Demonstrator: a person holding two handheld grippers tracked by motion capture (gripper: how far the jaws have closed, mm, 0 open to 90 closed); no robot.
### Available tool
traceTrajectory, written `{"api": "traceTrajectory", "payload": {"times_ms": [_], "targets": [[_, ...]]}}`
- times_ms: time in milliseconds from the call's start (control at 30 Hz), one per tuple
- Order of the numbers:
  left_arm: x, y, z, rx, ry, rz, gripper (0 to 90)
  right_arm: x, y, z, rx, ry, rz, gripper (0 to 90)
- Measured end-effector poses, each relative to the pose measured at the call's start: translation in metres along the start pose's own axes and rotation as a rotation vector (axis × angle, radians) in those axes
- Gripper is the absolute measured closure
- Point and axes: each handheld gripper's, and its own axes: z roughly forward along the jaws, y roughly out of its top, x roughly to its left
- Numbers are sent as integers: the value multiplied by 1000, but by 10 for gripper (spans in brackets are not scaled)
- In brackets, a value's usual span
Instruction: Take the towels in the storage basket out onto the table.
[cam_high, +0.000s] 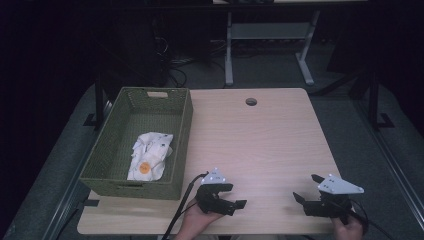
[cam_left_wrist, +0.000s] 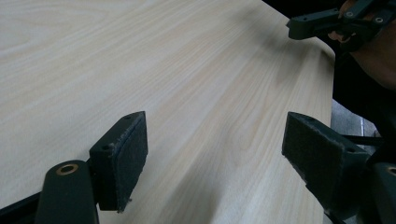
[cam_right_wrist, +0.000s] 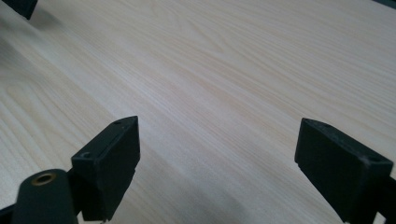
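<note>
My left gripper (cam_high: 239, 205) hangs low over the near edge of the wooden table (cam_high: 260, 140), its jaws spread wide with nothing between the pads (cam_left_wrist: 127, 156); in the left gripper view only bare wood grain lies between and ahead of them. My right gripper (cam_high: 306, 189) sits well apart from it along the same near edge, jaws likewise spread and empty, and its own view shows plain tabletop between its pads (cam_right_wrist: 117, 163). The nearest thing to my fingers is the crumpled white cloth (cam_high: 150, 155) with an orange spot, lying inside the green woven basket (cam_high: 182, 145), beyond my left fingers and off to their outer side, well apart from them and farther still from my right ones. The basket stands on the far-left part of the table from where my fingers rest, its near wall just beyond the left gripper's cable (cam_high: 182, 207). Neither set of fingers touches cloth or basket.
</note>
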Motion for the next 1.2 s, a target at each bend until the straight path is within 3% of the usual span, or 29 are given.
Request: {"api": "traceTrajectory", "payload": {"times_ms": [167, 467, 633, 1200], "targets": [[1, 14, 1, -21, 1, 2, 229, -2, -1, -4, -23, -8, 14, 137], [3, 43, 6, 15, 8, 24, 227, -2, -1, -4, -25, -2, 13, 137], [3, 56, 5, 10, 11, 39, 226, -1, -1, -6, -33, 3, 15, 137], [11, 87, -14, 7, -5, 50, 225, 1, 0, -6, -41, 16, 6, 137]]}}
